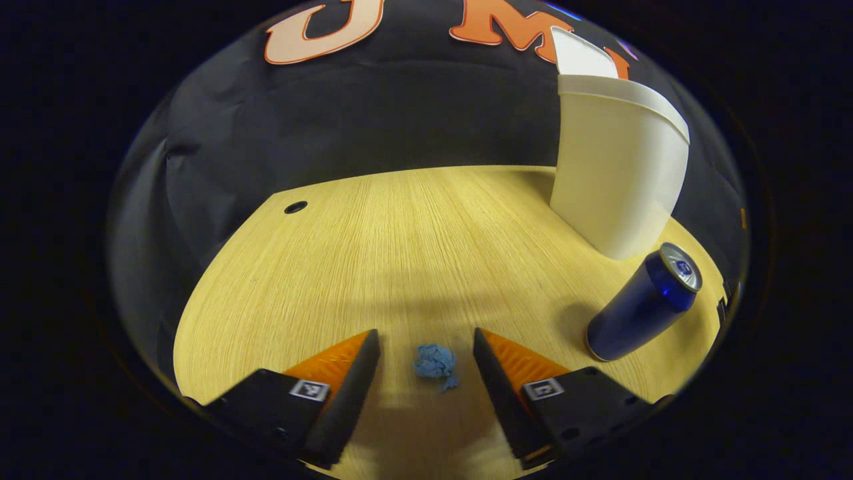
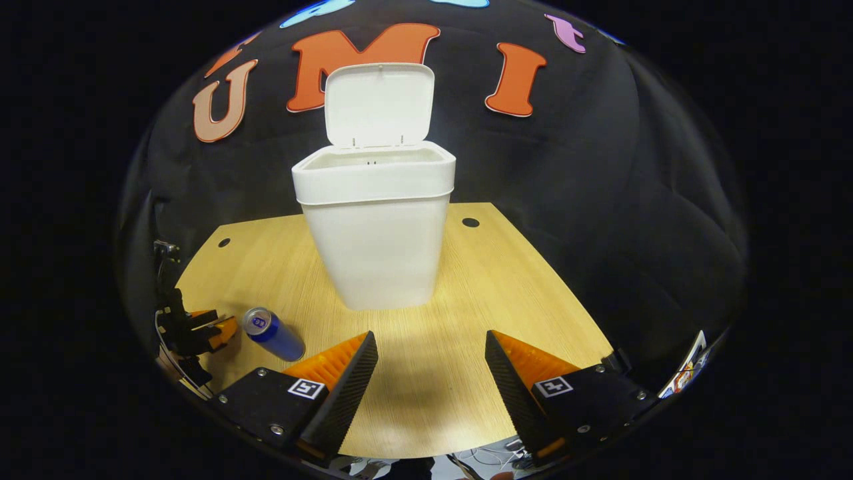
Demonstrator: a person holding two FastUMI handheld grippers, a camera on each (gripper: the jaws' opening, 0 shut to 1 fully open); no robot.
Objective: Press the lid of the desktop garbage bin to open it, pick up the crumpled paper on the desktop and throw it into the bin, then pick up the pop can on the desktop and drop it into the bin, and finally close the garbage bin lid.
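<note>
Directly between left hand-held gripper (image 1: 426,353) fingers: crumpled paper (image 1: 436,364).

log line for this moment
bin lid: open | left gripper: open, straddling crumpled paper | pop can: on desk | right gripper: open

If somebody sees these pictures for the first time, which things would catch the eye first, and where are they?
Probably the white bin, upright mid-table with its lid raised. Next the blue can, standing beside the bin, and the small blue crumpled paper on the table, lying between the open fingers of the left gripper.
</note>
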